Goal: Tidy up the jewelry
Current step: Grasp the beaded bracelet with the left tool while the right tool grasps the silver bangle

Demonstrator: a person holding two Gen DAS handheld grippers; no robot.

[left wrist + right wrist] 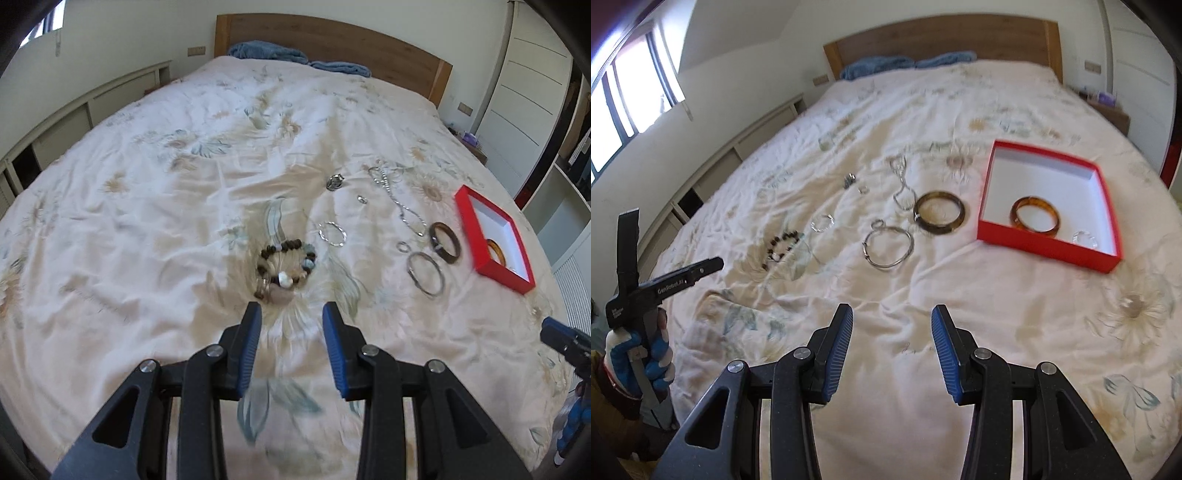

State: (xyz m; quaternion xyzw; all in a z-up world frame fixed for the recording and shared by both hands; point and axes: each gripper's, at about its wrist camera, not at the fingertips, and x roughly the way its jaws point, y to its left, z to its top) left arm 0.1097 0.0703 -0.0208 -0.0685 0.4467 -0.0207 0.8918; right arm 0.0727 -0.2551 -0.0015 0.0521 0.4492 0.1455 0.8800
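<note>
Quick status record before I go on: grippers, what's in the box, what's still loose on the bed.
left gripper: open, empty, nearest the beaded bracelet
right gripper: open, empty, above bare bedspread
red box: holds amber bangle and a small clear ring
loose: dark brown bangle, silver bangle, silver chain, beaded bracelet, some smaller pieces

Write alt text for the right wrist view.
An open, empty right gripper hovers over a floral bedspread strewn with bangles and chains, beside a red box holding an amber bangle.
</note>
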